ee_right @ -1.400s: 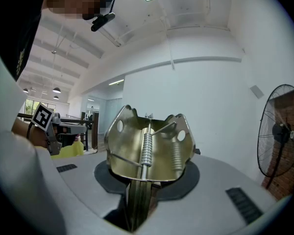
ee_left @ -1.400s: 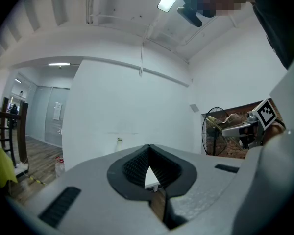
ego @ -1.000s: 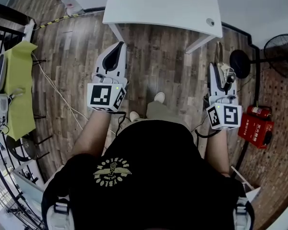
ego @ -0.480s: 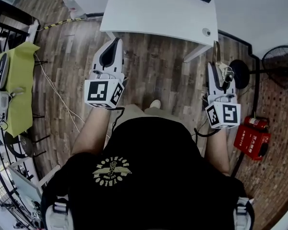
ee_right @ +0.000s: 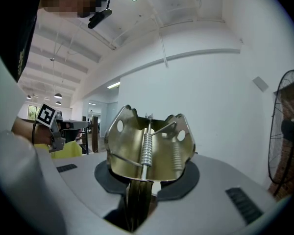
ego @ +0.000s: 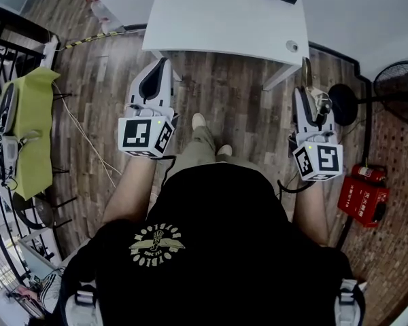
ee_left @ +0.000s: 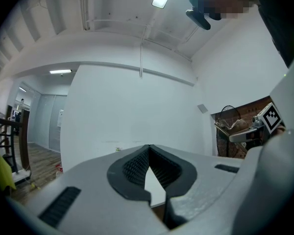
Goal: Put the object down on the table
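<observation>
1. Right gripper pinches a brass spring clip by its lower end, jaws narrowed on it, clip upright for carrying.
2. Left gripper is closed tip to tip, with nothing in it.
3. The clip is in the air near the corner of the white table, apparently not yet over its top.
4. Wood floor below, fan at right.

Bare workroom, plank floor, white table
</observation>
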Available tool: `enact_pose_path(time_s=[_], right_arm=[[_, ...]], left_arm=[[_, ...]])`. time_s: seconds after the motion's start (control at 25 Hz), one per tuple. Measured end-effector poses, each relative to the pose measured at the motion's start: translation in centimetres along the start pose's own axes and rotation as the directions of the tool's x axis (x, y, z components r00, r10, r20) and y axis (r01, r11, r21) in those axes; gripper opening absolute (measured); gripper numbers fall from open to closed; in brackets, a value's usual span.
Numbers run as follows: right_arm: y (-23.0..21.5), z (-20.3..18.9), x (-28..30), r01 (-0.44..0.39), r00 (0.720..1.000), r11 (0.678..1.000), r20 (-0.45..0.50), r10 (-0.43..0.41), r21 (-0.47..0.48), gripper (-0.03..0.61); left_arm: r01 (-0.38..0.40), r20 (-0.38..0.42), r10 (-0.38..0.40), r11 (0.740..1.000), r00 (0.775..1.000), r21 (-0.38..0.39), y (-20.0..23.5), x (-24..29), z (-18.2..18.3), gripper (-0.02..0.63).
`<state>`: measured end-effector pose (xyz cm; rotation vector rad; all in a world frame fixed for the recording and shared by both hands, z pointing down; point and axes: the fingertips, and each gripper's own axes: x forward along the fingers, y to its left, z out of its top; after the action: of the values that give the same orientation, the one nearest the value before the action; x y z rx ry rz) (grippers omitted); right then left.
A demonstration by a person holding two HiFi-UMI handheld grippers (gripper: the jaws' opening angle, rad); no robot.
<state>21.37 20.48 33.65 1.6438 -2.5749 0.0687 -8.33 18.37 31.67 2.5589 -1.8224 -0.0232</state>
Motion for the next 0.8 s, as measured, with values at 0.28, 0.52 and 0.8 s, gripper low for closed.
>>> enact_pose_path(time_s=[0.28,0.52,0.8], right_arm=[[0.5,0.2,1.6,-0.013,1.000,1.000,-0.002,0.013,-0.011,0.103],[0.5,0.6,3.5,-0.010,1.000,1.000,-0.010,0.010,-0.029,0.103],[0.2,0.9,5.4,-0.012,1.000,0.999,-0.019,0.012,-0.030,0.103]], left_arm=[[0.009,-0.011,-0.009,1.000,1.000,0.006,1.2,1.0,-0.6,0.006],[-0.017,-0.005,0.017,1.000,1.000,-0.024,3.9,2.2,-0.5,0.006],[0.005,-0.010,-0.006,1.000,1.000,-0.023,4.2,3.7,-0.8,0.006]])
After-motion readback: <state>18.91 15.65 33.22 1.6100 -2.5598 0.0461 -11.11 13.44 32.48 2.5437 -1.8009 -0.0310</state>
